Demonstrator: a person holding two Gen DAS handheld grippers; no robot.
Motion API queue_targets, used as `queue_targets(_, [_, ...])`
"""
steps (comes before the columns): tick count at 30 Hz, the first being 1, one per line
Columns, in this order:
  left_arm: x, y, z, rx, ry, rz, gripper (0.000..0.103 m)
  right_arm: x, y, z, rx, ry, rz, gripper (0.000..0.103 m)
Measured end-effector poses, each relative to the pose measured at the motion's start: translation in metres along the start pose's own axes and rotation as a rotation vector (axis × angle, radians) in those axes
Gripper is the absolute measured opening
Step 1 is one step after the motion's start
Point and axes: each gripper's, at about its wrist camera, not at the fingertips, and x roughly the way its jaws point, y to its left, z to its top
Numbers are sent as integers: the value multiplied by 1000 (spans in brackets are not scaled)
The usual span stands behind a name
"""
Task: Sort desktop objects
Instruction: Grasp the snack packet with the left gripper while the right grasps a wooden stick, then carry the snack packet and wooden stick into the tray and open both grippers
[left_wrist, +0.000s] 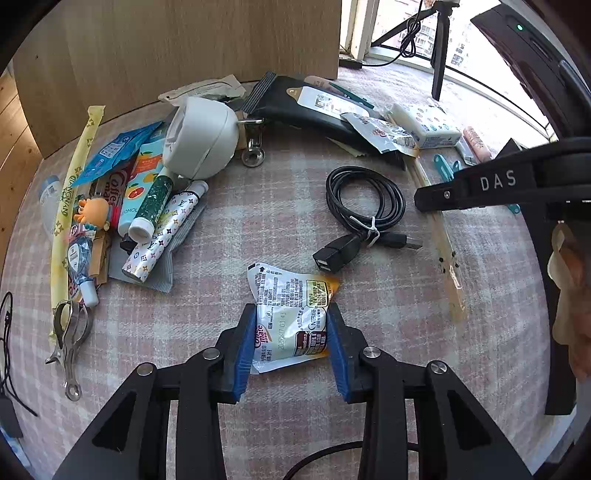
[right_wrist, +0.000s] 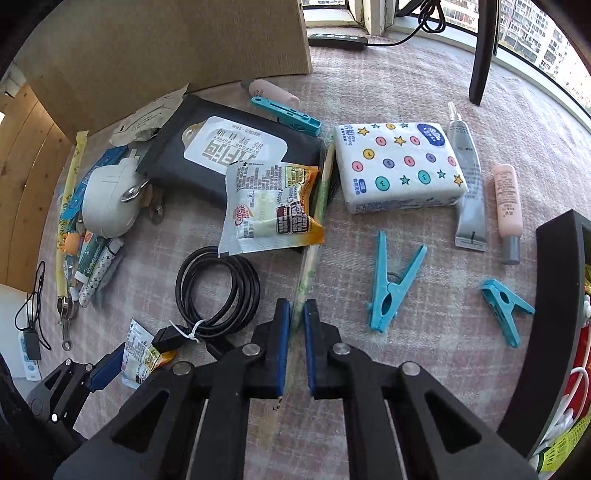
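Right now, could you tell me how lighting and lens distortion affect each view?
Left wrist view: daylight from the window at top right blows out the window area; the fisheye bends the wooden panel; the creamer sachet in the left gripper stays sharp. Right wrist view: evenly lit, edges curved, tissue pack readable.

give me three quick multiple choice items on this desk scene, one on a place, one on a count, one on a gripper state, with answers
1. Where does the coiled black USB cable lie?
A. on top of the tissue pack
B. on the cloth below the black pouch
C. inside the black bin

2. How many blue clothes pegs show in the right wrist view?
A. one
B. three
C. five

3. What is the left gripper doing?
A. shut on a Coffee-mate sachet
B. open over the cable
C. shut on a peg

Answers:
1. B, the cable rests on the cloth below the black pouch.
2. B, one lies by the pouch, two near the bin.
3. A, both blue pads press the sachet's sides.
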Motion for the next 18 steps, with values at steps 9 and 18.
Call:
queue_targets(9, [-22, 24, -14, -80, -17, -73, 33, -39, -29, -47, 28, -23, 94, 5])
queue_targets(18, [-75, -6, -15, -66, -74, -114, 33, -90, -71, -80, 49, -102, 114, 5])
